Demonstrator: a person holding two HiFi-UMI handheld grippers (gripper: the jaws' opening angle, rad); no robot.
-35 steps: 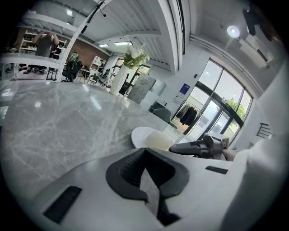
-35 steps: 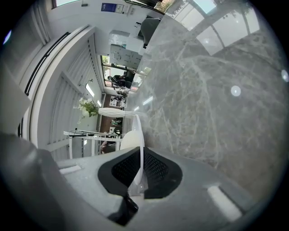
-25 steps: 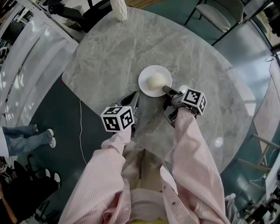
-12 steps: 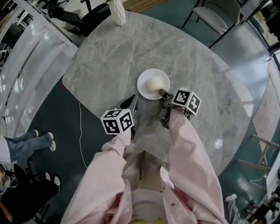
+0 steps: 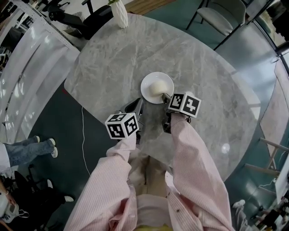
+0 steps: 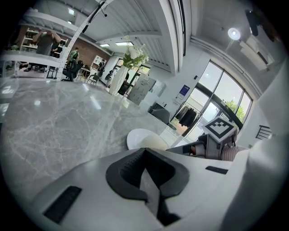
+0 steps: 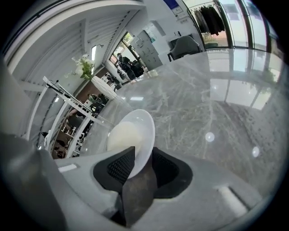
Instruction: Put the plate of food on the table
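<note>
1. Grey marble surface [image 5: 113, 58] filled most of the head view, with a white vase [image 5: 119, 12] at its far edge.
2. On that surface, near its middle, sat the white plate [image 5: 149, 82] with a pale mound of food [image 5: 158, 86].
3. The right tool [image 7: 143, 159] was opening, with the plate's near rim between its jaws.
4. The left tool [image 6: 144, 151] was near the plate, its jaws together and empty.
</note>
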